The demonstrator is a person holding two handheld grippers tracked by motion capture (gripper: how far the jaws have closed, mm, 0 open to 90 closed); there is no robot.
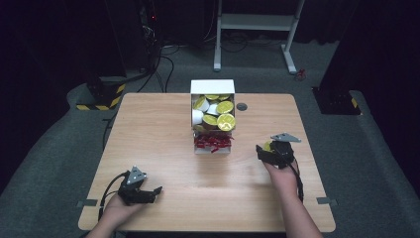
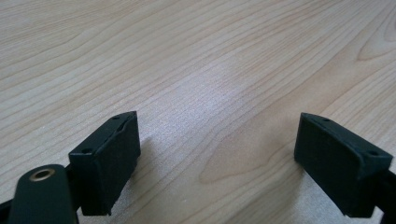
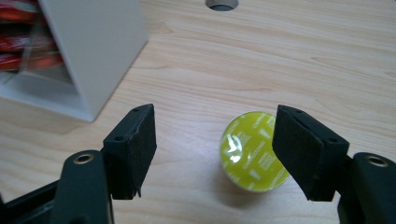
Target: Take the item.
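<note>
Both hand-held grippers low over table (image 1: 163,119), jaws apart.
Right hand-held gripper (image 3: 215,154) straddled yellow pod (image 3: 254,151), partly hidden by jaw, beside white box (image 1: 213,116); left hand-held gripper (image 2: 217,158) held nothing, w/ box contents blurry.

Yellow foil-topped capsule (image 3: 254,151), lying on the tabletop (image 3: 289,60) between open right tongs (image 3: 219,154). More heaped in the white box (image 1: 213,87).

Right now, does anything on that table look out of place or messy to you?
One yellow-lidded capsule lies alone on the bare table, between the open jaws of the right gripper, while the other capsules are heaped in the white box. Red wrappers bunch at the box's near end. Nothing looks damaged.
</note>
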